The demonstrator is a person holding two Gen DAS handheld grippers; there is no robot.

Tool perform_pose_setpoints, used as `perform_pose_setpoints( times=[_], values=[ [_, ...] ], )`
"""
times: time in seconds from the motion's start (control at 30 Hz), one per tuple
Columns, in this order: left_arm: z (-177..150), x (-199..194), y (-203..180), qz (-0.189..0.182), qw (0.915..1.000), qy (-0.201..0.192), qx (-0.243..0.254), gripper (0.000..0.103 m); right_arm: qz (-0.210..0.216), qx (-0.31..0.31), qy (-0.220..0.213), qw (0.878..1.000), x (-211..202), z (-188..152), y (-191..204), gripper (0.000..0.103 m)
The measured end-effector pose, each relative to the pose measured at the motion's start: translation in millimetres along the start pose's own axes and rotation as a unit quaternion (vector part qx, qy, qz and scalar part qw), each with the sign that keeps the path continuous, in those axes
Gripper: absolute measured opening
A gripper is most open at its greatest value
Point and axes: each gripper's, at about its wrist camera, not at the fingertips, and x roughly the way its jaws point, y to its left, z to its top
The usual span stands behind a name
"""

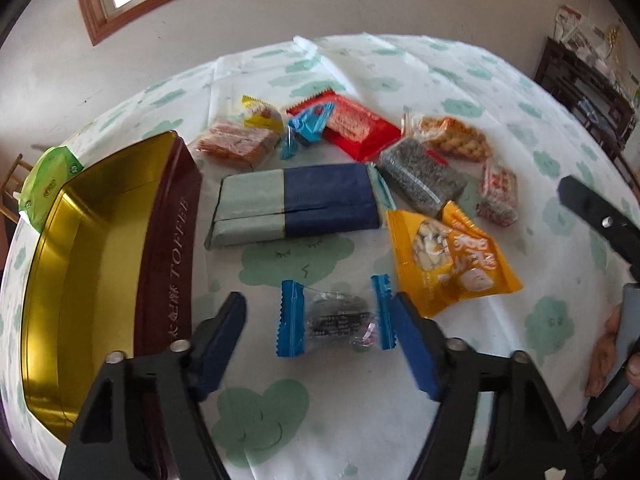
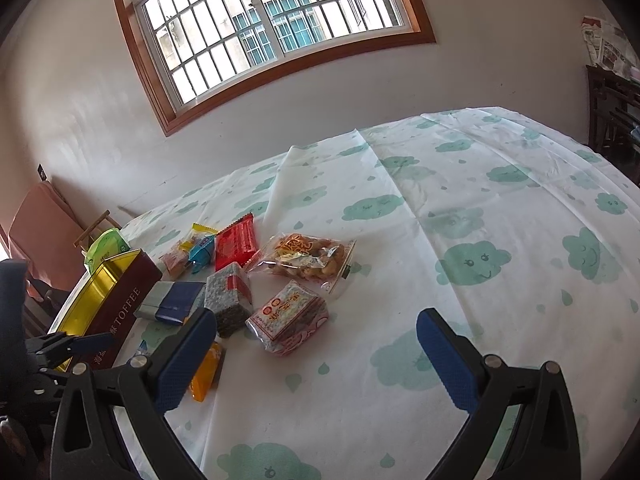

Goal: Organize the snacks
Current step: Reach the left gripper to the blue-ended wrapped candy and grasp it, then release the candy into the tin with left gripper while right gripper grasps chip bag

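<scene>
So far nothing appears to be sorted: the toffee tin [image 1: 100,248] stands open at the left of the table [image 1: 460,72], its gold inside bare as far as the left wrist view shows, and every snack lies outside it on the cloud-print cloth. The left gripper [image 1: 318,328] hangs low with its fingers wide apart on either side of a small clear candy with blue ends [image 1: 336,320]; whether the pads touch the wrapper, I cannot tell. Just beyond lie the orange packet [image 1: 452,256] and the blue-and-grey pack [image 1: 296,204], with the red packet [image 1: 352,126], the dark seed bar [image 1: 420,180] and the twisted fried snacks [image 1: 456,138] behind. The right gripper [image 2: 316,354] hovers above bare cloth beside the pile, fingers spread and holding nothing, nearest the pink-patterned packet [image 2: 290,318]. I judge the job barely begun, with the whole heap left to move into the tin
</scene>
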Motion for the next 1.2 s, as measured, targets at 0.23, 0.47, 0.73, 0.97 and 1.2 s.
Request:
perform_pose_setpoints(
  times=[0.23, 0.47, 0.73, 0.97, 1.2],
  values=[
    [2, 8, 5, -0.035, 0.9994, 0.001, -0.008, 0.032, 0.000, 0.000, 0.001, 1.000, 1, 0, 0, 0.102],
    [-4, -10, 2, -0.020, 0.9991, -0.014, -0.034, 0.022, 0.000, 0.009, 0.003, 1.000, 2, -1, -1, 0.102],
    [-11, -46, 11, -0.041, 0.9962, -0.027, -0.072, 0.018, 0.033, -0.038, 0.019, 0.999, 1, -2, 17, 0.102],
    [-10, -72, 11, -0.042, 0.9953, -0.051, -0.071, 0.018, 0.069, -0.075, 0.077, 0.992, 15, -15, 63, 0.102],
    [-13, -82, 25, -0.041, 0.9939, -0.060, -0.084, 0.018, 0.054, -0.098, 0.111, 0.987, 38, -18, 96, 0.102]
  ],
)
